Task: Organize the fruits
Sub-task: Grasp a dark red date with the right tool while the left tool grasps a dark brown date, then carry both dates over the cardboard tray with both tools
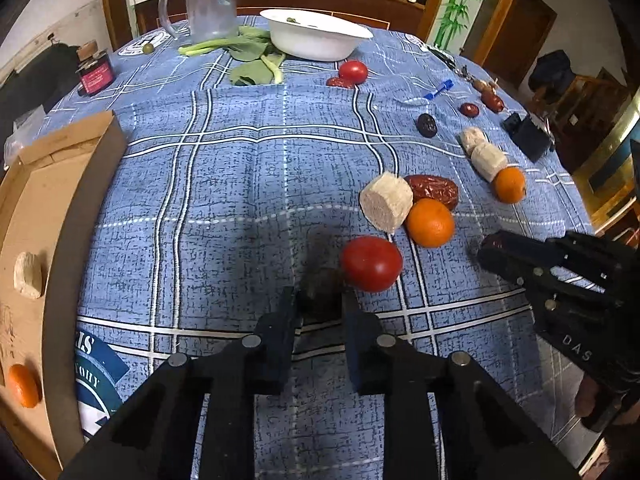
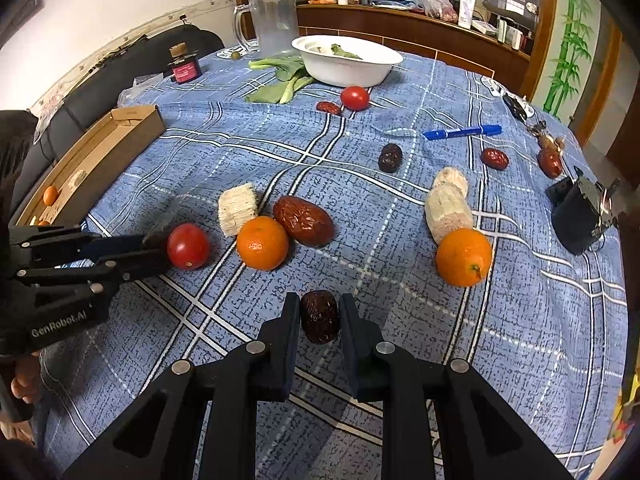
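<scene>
Right gripper (image 2: 319, 312) has a dark red date (image 2: 319, 322) pinched between its fingers, low over the blue checked tablecloth (image 2: 400, 360) — crisp in the right wrist view, while the left camera only catches that gripper (image 1: 490, 250) side-on with a sliver of red at its tip. Left gripper (image 1: 318, 304) is clamped on a dark blurry lump (image 1: 320, 294); its own camera smears it, and the right view just shows a dark shape at the fingertips, touching the tomato (image 2: 188, 246). Beside the tomato sit an orange (image 2: 262, 243), a big date (image 2: 304, 221) and a pale cut cylinder (image 2: 238, 209), bunched together. Only the left view opens up the cardboard tray (image 1: 80, 216), with a tangerine (image 1: 23, 386) and a pale disc (image 1: 28, 275) inside. White bowl (image 2: 346, 60) at the far end.
</scene>
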A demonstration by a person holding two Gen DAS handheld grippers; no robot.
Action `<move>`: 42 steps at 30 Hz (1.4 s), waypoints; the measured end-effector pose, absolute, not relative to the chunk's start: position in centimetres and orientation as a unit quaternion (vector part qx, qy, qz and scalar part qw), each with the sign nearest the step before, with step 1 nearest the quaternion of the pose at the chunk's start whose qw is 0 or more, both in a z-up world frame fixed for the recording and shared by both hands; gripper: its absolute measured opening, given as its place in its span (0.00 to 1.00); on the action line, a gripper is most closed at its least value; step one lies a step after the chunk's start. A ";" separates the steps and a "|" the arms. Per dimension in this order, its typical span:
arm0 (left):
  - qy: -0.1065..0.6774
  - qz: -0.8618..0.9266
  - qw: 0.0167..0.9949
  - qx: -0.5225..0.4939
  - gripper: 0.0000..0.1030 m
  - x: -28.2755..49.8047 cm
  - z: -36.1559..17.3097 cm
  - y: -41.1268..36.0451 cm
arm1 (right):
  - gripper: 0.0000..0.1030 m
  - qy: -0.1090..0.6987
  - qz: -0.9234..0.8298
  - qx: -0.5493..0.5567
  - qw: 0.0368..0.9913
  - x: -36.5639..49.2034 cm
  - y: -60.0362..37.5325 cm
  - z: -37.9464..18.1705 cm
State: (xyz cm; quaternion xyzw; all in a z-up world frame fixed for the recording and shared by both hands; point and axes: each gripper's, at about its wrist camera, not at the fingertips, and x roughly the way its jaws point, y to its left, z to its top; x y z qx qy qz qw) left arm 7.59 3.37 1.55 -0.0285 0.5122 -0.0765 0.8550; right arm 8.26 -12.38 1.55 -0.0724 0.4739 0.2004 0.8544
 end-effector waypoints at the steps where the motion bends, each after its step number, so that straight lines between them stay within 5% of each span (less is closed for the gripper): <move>1: 0.510 -0.078 0.856 -0.027 0.18 7.5 1.6 3.3 | 0.20 0.474 0.200 -0.069 0.854 8.2 -12.4 1.6; 42: 0.462 -0.080 0.880 -0.082 0.18 -0.3 7.1 13.9 | 0.21 0.464 0.172 -0.038 0.868 3.0 -6.9 4.1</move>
